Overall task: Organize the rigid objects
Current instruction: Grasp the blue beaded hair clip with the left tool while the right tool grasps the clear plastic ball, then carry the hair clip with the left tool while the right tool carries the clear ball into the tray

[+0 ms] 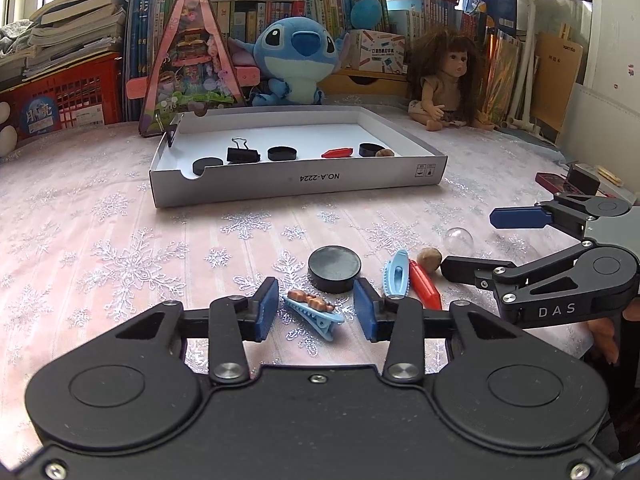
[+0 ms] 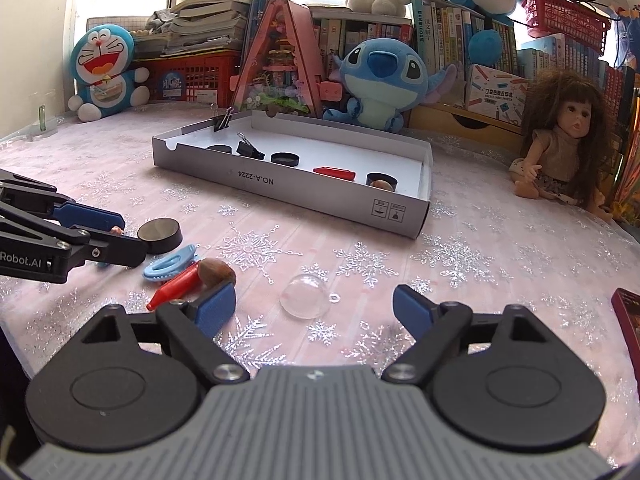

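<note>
While your left hand-held gripper (image 1: 316,312) gapes open astride the blue hair clip (image 1: 314,312), its long axis lies skewed across the gap; your right hand-held gripper (image 2: 314,308), also open, sits farther off.

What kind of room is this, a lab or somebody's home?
Most likely a home, perhaps a child's room or study corner. Shelves packed with books line the back, plush toys and a doll sit along them, and the table wears a pink snowflake tablecloth.
</note>
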`<state>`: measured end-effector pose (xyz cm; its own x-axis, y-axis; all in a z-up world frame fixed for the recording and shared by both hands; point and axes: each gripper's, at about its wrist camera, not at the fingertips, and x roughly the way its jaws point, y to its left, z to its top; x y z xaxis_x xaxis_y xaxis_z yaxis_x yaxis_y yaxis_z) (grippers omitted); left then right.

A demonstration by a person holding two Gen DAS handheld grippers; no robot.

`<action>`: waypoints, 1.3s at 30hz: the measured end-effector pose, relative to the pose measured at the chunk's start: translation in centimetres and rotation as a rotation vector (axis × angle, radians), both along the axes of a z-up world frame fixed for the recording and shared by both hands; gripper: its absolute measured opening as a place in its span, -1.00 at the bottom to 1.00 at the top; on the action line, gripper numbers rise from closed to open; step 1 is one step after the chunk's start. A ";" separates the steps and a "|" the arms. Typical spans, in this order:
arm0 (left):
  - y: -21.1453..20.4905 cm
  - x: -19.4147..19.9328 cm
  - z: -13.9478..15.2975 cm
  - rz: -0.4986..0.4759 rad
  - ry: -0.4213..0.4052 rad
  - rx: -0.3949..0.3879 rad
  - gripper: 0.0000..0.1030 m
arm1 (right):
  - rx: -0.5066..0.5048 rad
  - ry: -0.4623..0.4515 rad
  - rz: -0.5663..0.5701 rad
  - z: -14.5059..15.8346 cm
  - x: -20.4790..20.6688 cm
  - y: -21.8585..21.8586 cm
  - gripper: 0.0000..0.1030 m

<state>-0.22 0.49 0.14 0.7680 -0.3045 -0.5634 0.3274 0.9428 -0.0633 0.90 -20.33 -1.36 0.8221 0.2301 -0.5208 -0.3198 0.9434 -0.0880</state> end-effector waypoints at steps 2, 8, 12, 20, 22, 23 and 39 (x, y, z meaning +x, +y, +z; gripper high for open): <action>-0.1 0.0 0.0 0.002 -0.002 0.004 -0.34 | 0.004 -0.004 -0.003 0.1 0.0 0.0 0.68; 0.1 -0.2 0.0 0.009 0.002 -0.002 -0.50 | 0.013 0.006 -0.008 0.0 0.3 -0.2 0.42; -0.1 -0.4 -0.1 0.011 -0.005 0.003 -0.51 | 0.032 0.016 -0.006 -0.1 0.3 -0.2 0.20; -0.2 -0.6 0.1 0.003 -0.014 -0.006 -0.51 | 0.031 0.027 0.022 0.0 0.1 0.4 -0.36; -0.2 -0.6 0.2 0.005 -0.020 -0.008 -0.51 | 0.021 0.031 0.025 0.1 0.1 0.6 -0.37; -0.3 -0.6 0.2 0.006 -0.021 -0.008 -0.51 | 0.023 0.034 0.026 0.1 0.1 0.7 -0.37; -0.1 1.1 2.2 0.028 -0.068 -0.030 -0.52 | 0.047 -0.004 -0.039 1.5 0.4 -0.3 -0.38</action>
